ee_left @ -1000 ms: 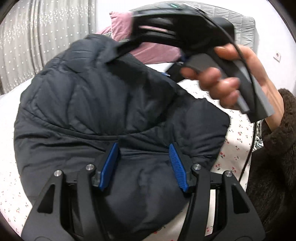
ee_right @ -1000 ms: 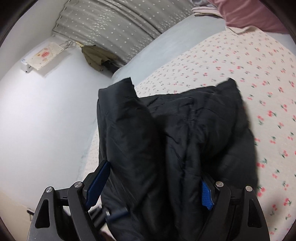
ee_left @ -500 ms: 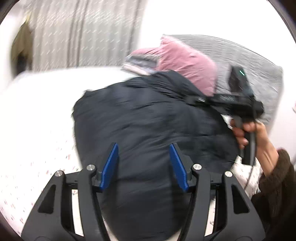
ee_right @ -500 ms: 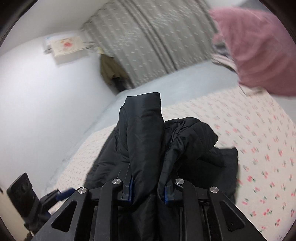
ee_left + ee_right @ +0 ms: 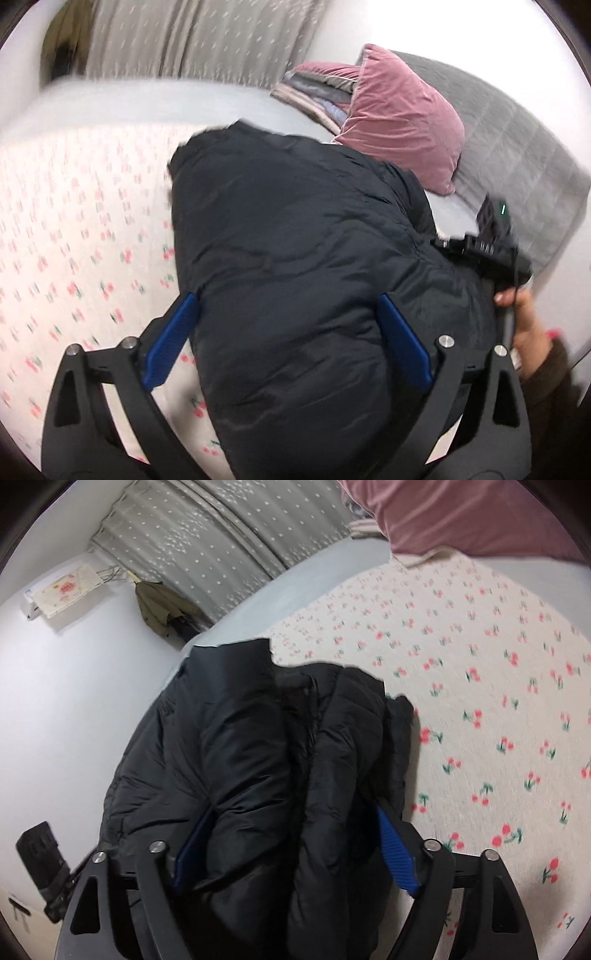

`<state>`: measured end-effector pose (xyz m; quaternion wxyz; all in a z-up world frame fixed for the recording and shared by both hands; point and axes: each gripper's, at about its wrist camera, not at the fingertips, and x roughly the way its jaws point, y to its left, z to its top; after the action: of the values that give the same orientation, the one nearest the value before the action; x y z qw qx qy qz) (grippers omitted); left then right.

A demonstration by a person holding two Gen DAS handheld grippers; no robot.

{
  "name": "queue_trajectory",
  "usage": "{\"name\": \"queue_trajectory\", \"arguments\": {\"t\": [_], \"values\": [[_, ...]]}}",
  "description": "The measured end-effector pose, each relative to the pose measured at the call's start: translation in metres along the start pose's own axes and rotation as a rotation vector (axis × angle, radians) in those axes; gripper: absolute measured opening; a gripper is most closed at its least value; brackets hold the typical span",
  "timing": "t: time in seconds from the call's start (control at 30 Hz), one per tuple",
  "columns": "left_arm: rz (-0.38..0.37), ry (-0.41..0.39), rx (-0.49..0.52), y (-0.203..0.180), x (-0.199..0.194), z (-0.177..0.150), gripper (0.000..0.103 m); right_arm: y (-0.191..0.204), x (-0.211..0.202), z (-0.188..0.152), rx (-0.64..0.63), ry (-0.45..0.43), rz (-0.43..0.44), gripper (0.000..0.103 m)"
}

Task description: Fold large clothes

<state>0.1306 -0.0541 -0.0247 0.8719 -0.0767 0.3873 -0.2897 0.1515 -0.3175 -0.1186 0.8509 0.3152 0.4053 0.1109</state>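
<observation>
jacket: dark, puffy, bunched on cherry-print bed | left tongs: just spread wide, straddling jacket, pads clear | right tongs: just reopened, jacket folds between, unclamped | pink pillow beyond

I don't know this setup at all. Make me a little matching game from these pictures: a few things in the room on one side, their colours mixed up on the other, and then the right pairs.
Things:
1. puffer jacket
2. velvet pillow
3. bedsheet
4. curtain

Colours:
A. cream with small red cherries
B. grey with white dots
C. black
D. dusty pink

Pairs: 1-C, 2-D, 3-A, 4-B
</observation>
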Motion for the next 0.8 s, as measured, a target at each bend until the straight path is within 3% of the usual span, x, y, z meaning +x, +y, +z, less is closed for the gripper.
{"name": "queue_trajectory", "arguments": {"t": [0.2, 0.27, 0.43, 0.6, 0.7, 0.8], "values": [[-0.138, 0.086, -0.252, 0.036, 0.01, -0.003, 0.099, -0.027, -0.014, -0.005, 0.16, 0.069, 0.085, 0.09], [-0.191, 0.083, -0.337, 0.049, 0.011, -0.004, 0.099, -0.03, -0.025, -0.008, 0.208, 0.09, 0.133, 0.091], [-0.249, 0.093, -0.445, 0.067, 0.019, -0.009, 0.099, -0.024, -0.042, -0.016, 0.216, 0.105, 0.245, 0.097], [-0.325, 0.138, -0.539, 0.076, 0.035, -0.022, 0.099, -0.02, -0.035, -0.033, 0.166, 0.172, 0.164, 0.097], [-0.368, 0.153, -0.567, 0.08, 0.042, -0.027, 0.099, -0.029, -0.017, -0.043, 0.214, 0.209, 0.184, 0.103], [-0.398, 0.148, -0.588, 0.082, 0.045, -0.032, 0.099, -0.024, -0.014, -0.047, 0.157, 0.185, 0.214, 0.103]]}}
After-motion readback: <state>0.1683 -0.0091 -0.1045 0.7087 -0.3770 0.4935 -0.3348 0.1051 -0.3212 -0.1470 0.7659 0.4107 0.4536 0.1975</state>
